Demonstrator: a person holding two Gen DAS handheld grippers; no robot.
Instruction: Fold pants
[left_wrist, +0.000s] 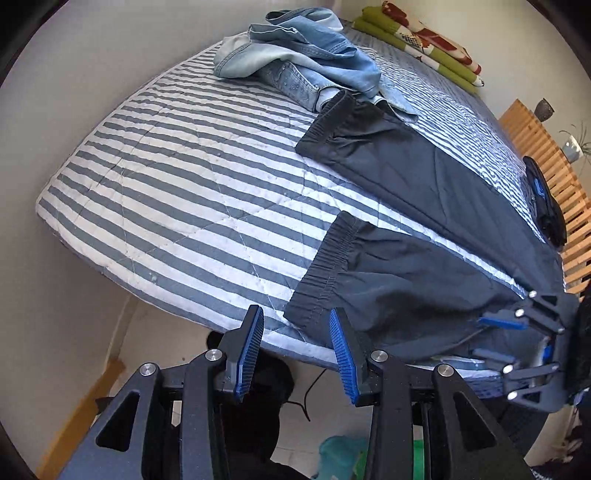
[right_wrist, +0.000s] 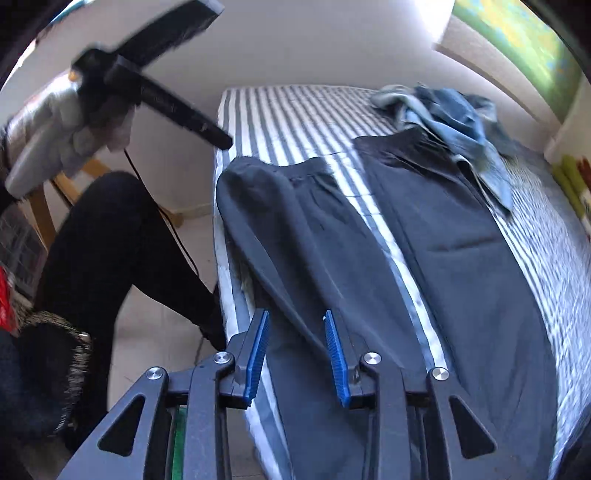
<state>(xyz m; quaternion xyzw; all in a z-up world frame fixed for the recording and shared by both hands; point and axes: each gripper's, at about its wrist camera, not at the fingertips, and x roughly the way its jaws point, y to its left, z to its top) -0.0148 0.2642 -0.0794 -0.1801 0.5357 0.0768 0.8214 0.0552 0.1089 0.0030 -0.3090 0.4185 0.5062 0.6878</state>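
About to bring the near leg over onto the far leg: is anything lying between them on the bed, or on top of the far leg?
Nothing lies in the striped gap between the near leg and far leg. The jeans overlap the far leg's cuff end, so they would get caught under the fold there.

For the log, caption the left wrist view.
Open left gripper poised by dark pants on striped bed.
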